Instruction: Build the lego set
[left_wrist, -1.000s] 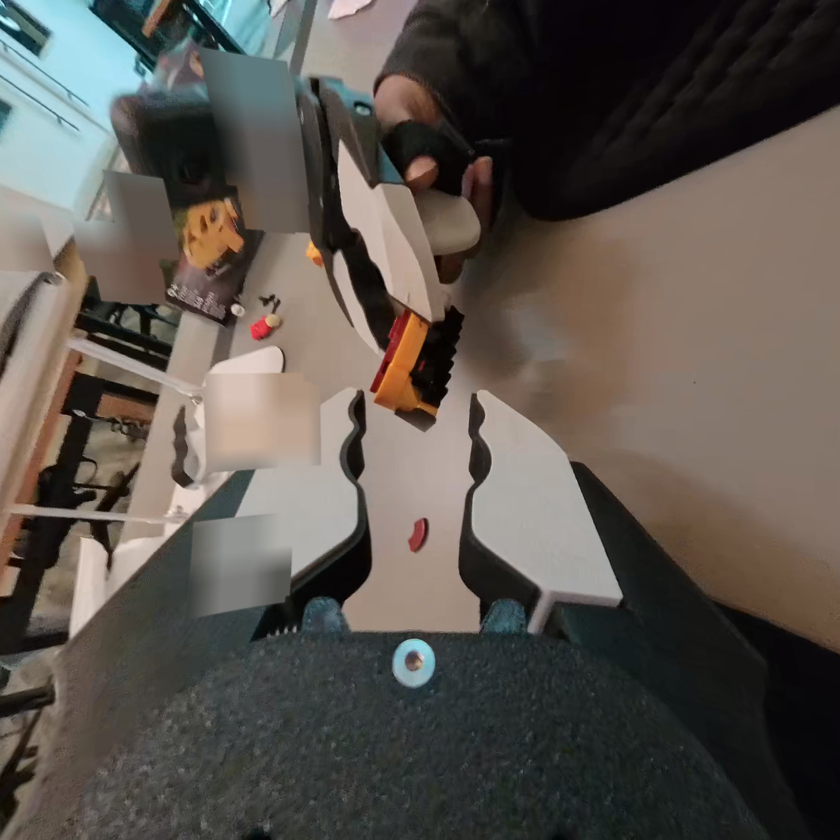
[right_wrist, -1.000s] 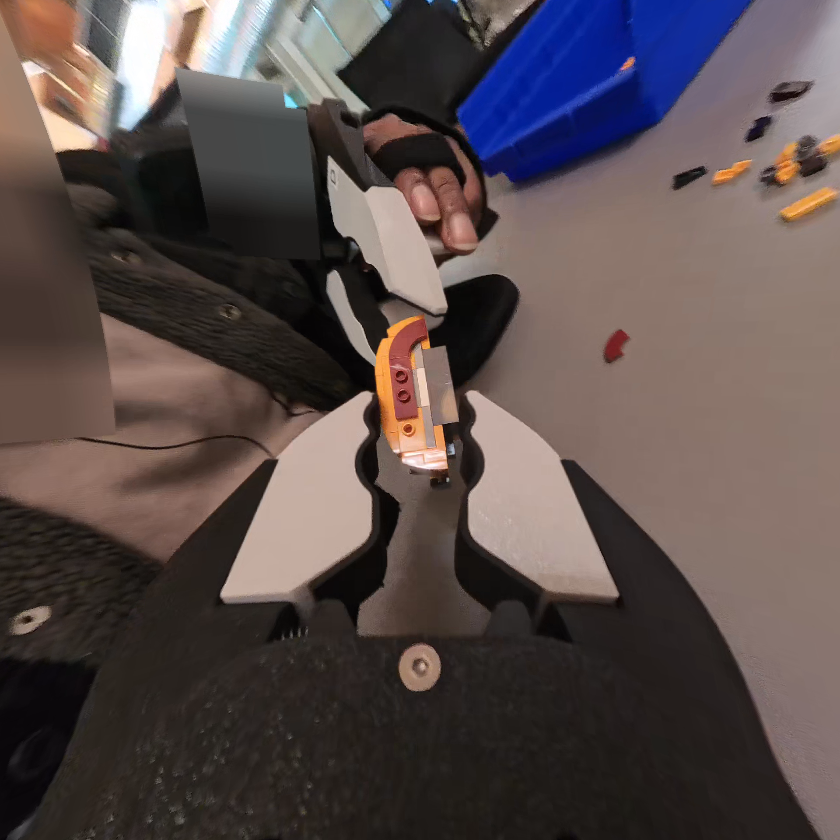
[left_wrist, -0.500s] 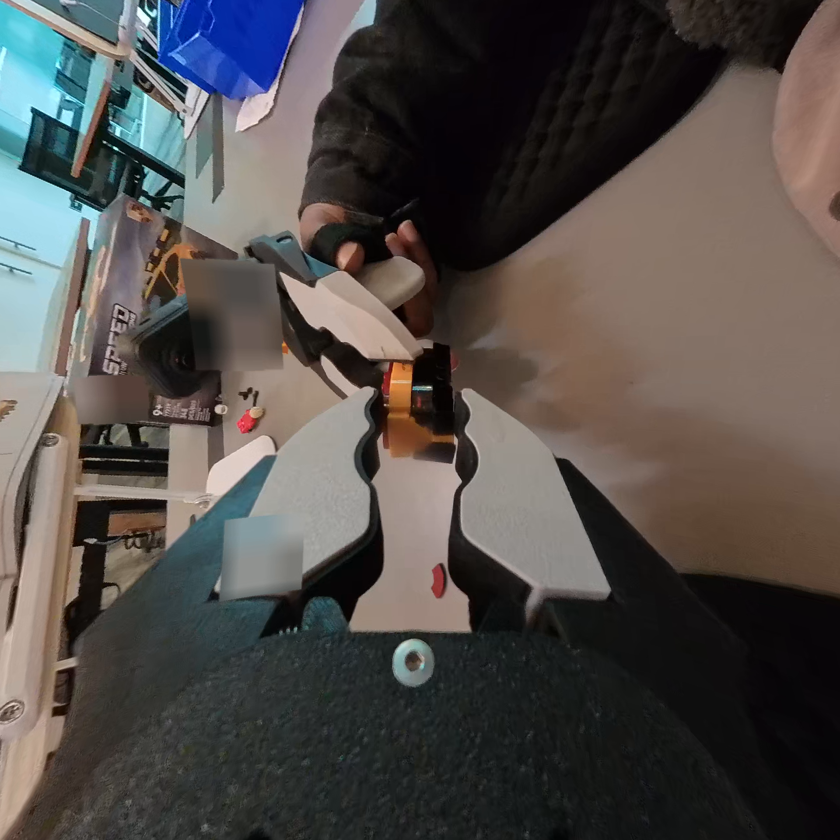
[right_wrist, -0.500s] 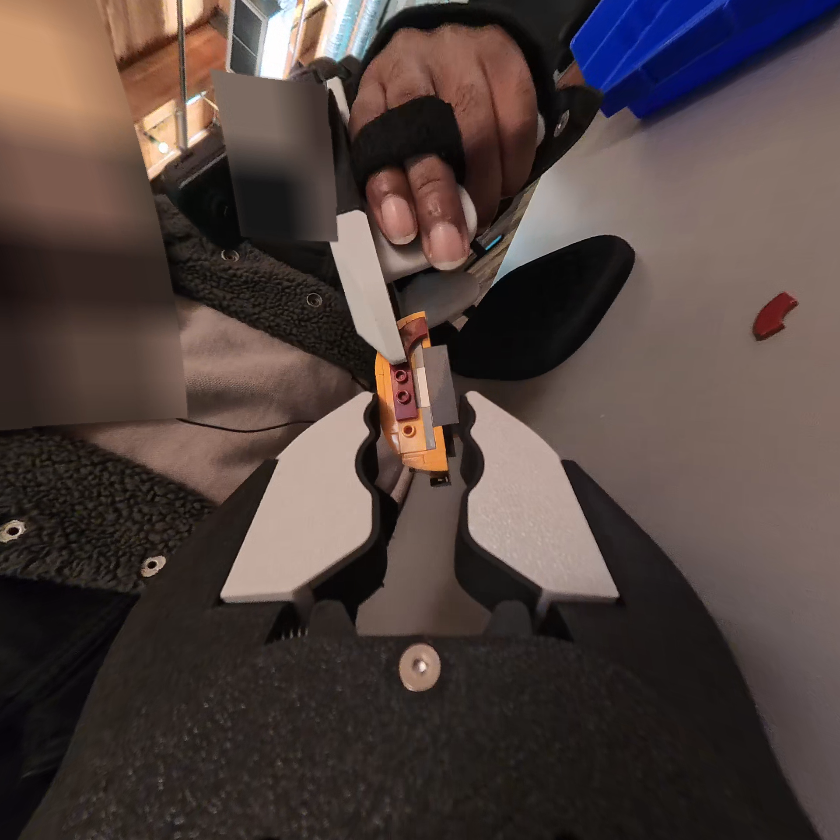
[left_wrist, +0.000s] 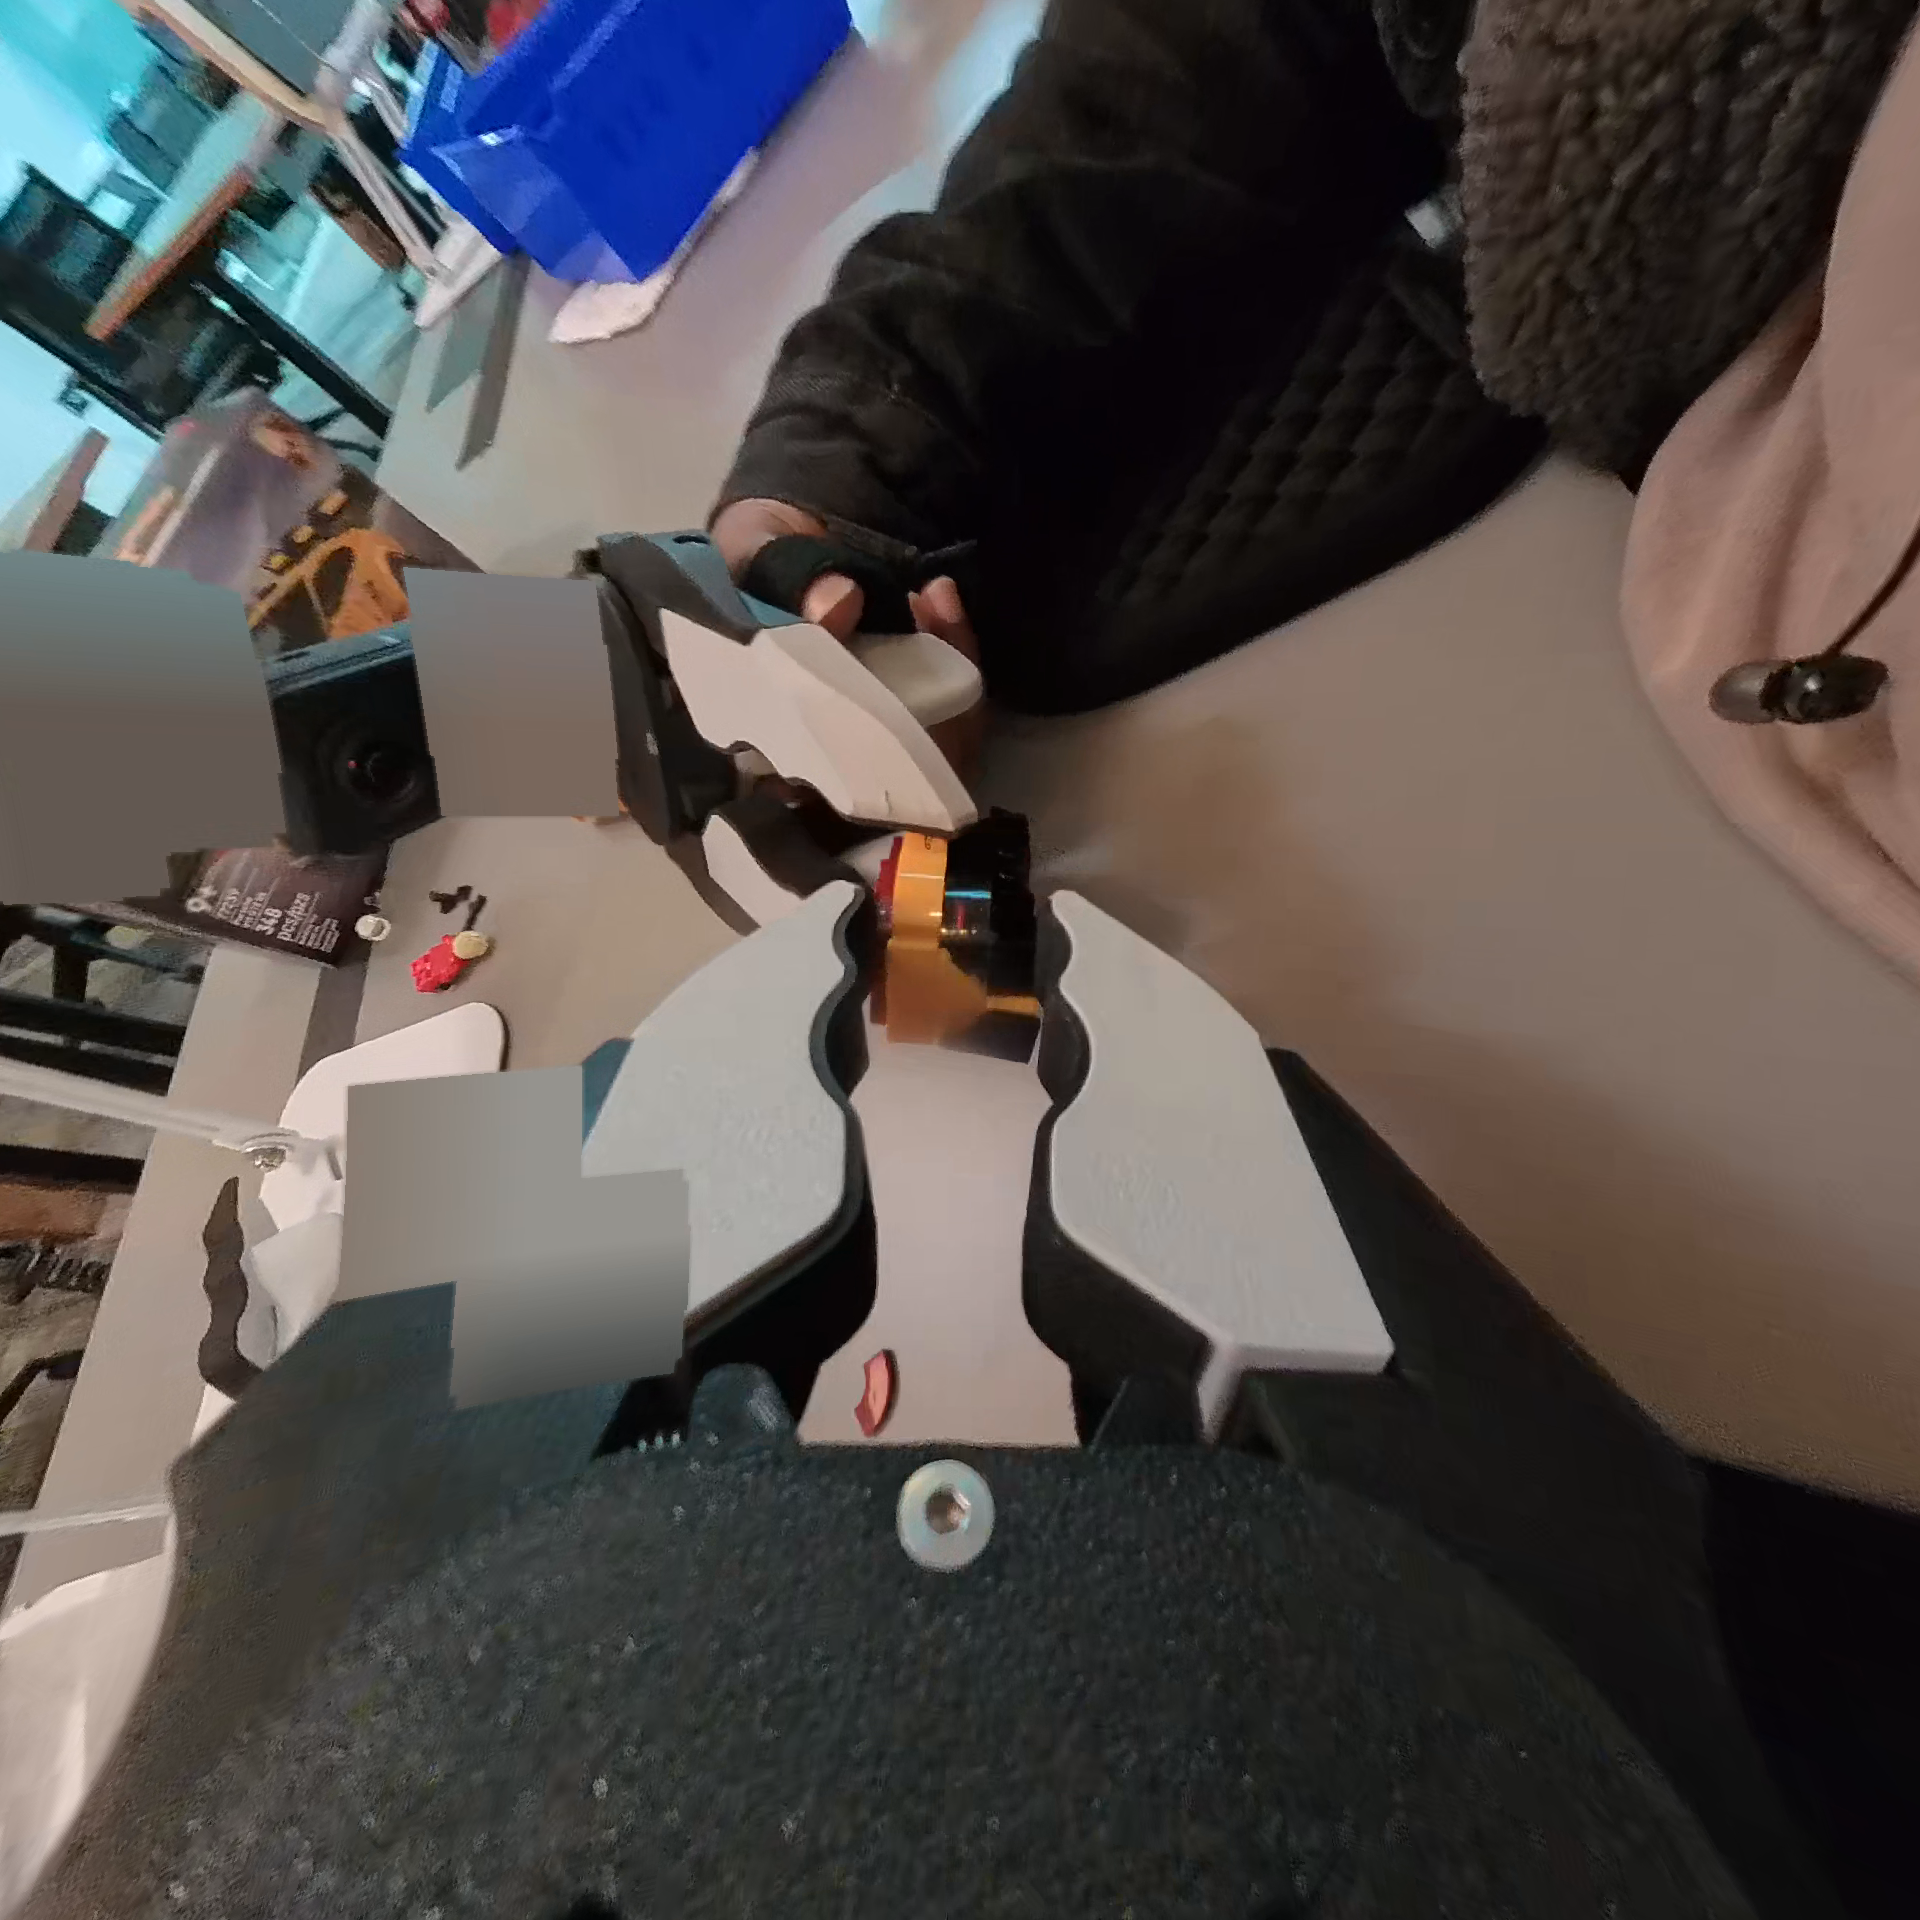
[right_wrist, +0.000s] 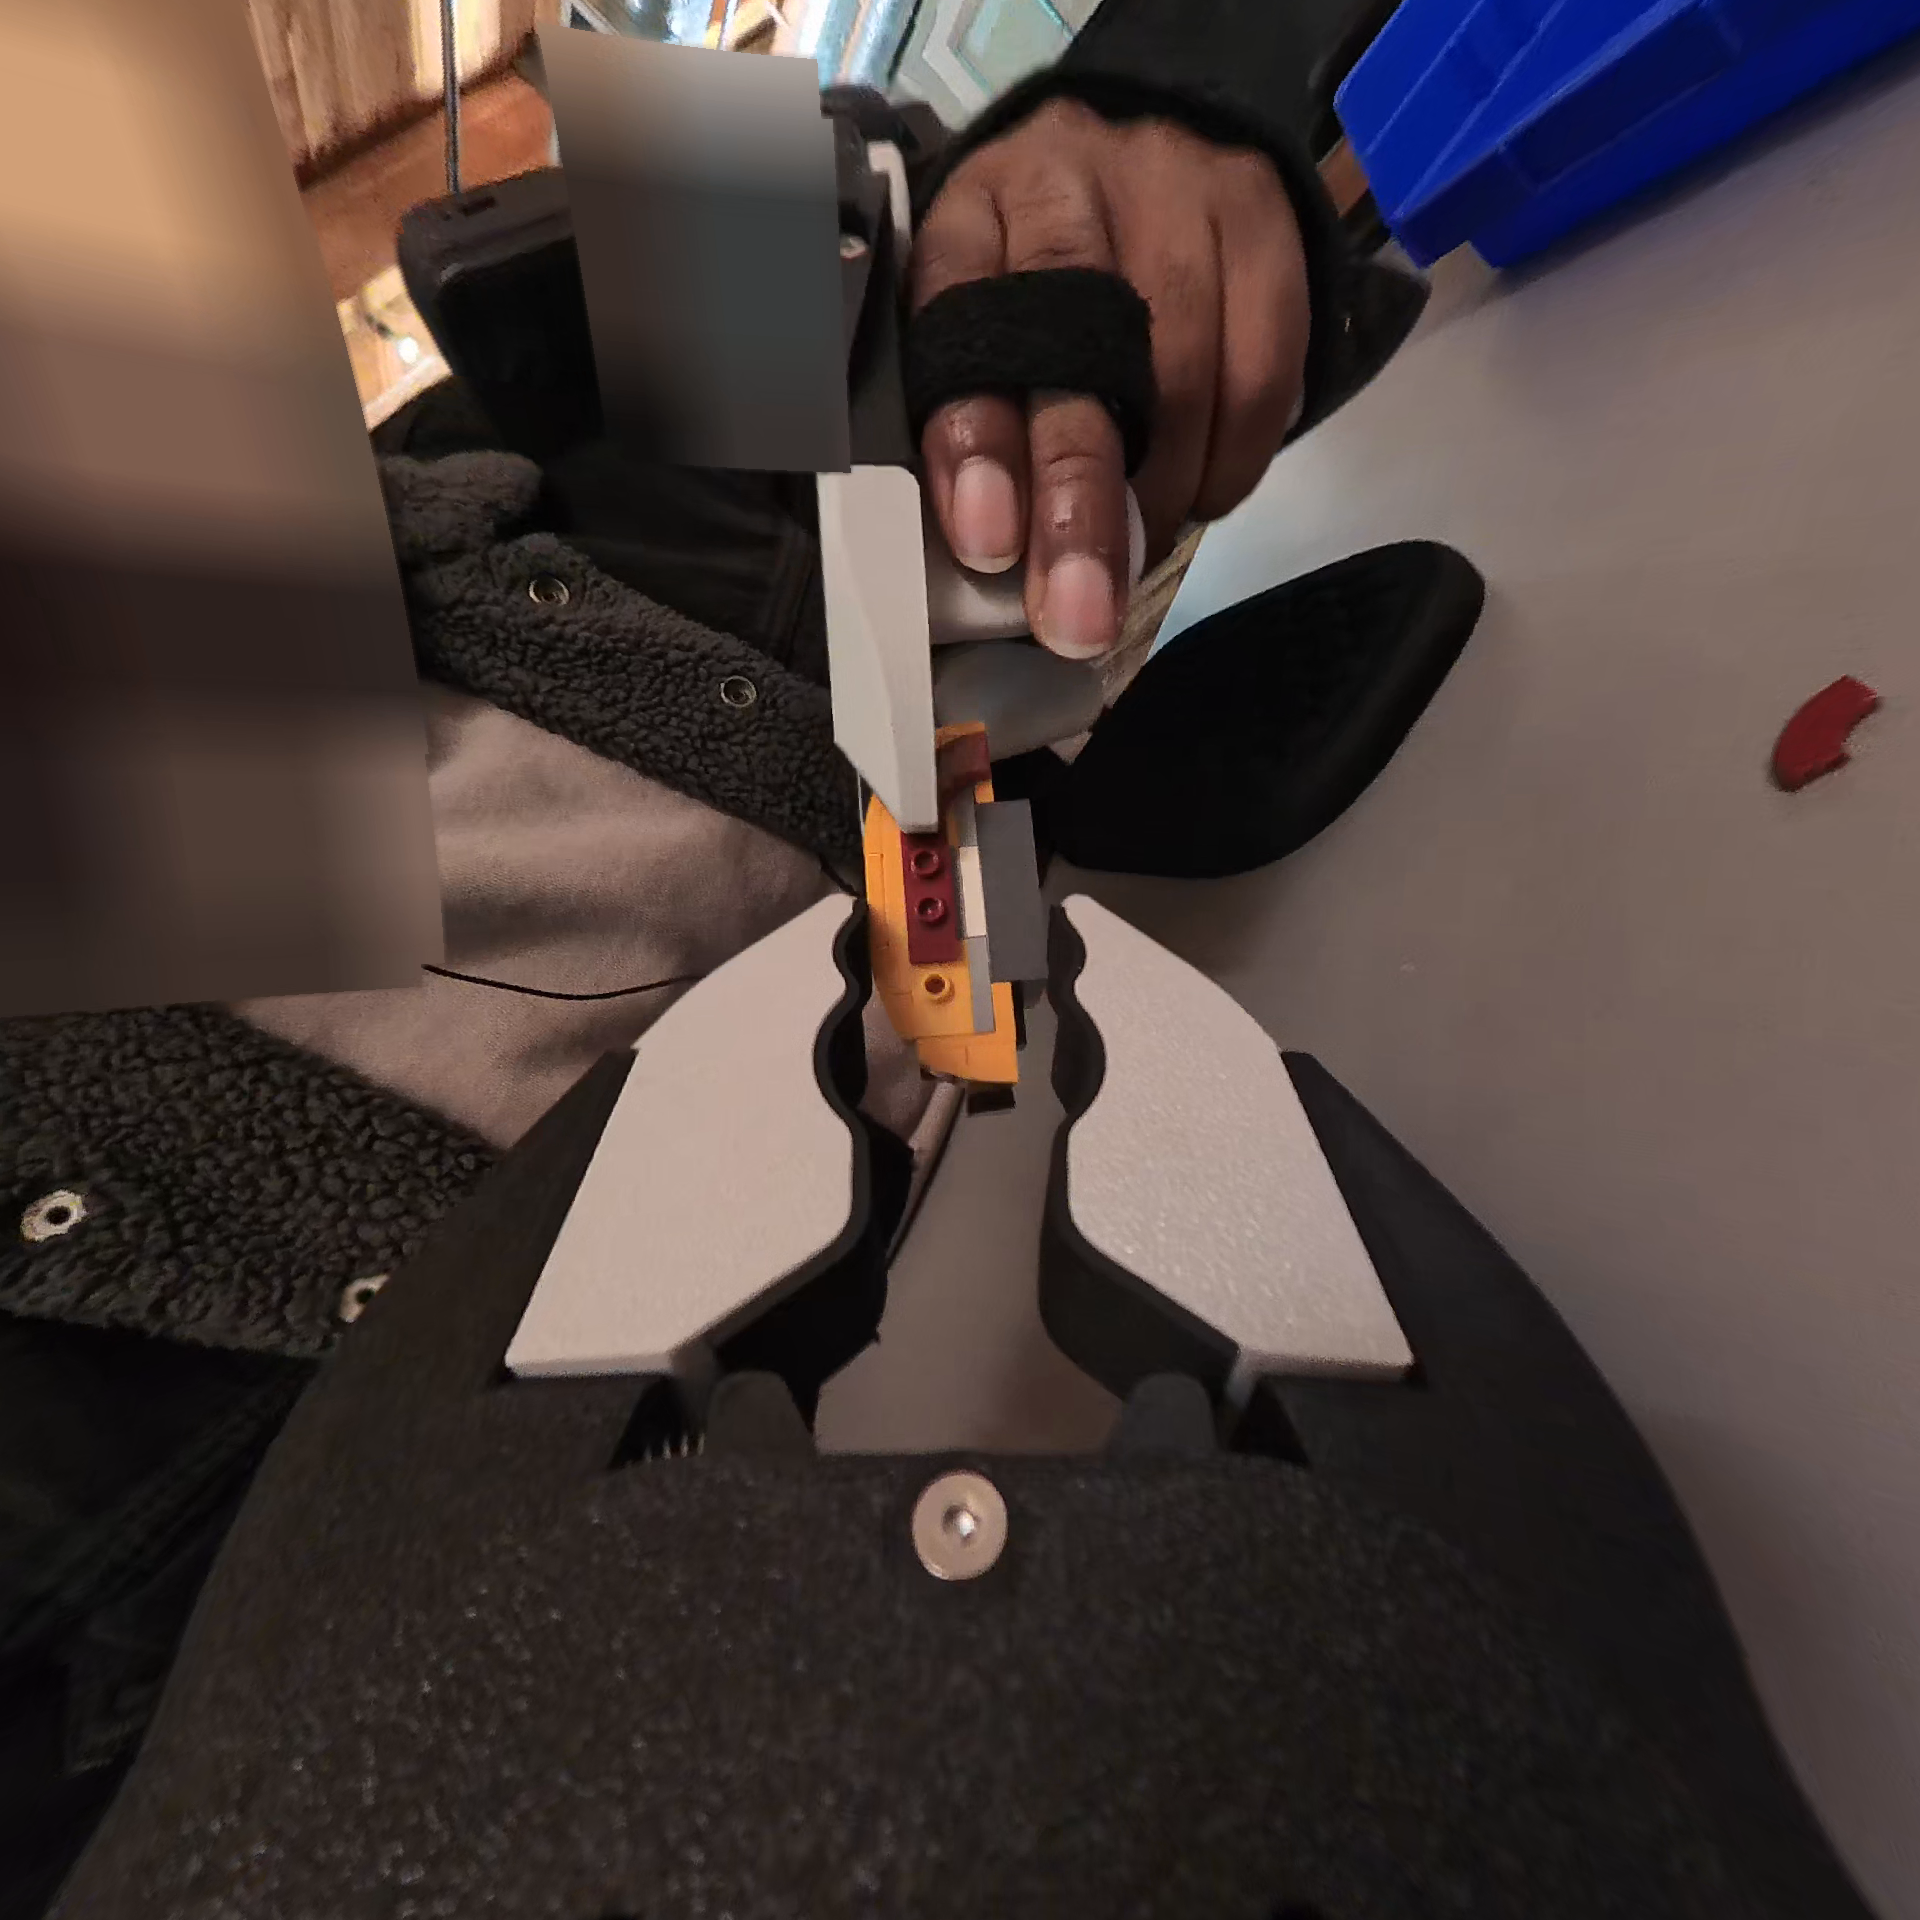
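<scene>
On my left wrist view, the left gripper (left_wrist: 951, 940) has its jaws closed onto the orange and black lego assembly (left_wrist: 956, 951), held above the grey counter (left_wrist: 1455, 987). A loose dark red curved piece (left_wrist: 876, 1390) lies on the counter beneath. On my right wrist view, the right gripper (right_wrist: 954, 971) also pinches the assembly (right_wrist: 940, 935), jaws narrowed around it, while the left gripper's fingertip (right_wrist: 883, 665) touches its top. Far right lies the red piece (right_wrist: 1823, 730), beside a blue bin (right_wrist: 1621, 114).

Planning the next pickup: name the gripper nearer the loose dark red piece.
Left. The dark red piece lies beneath the left gripper; it sits well aside of the right gripper.
</scene>
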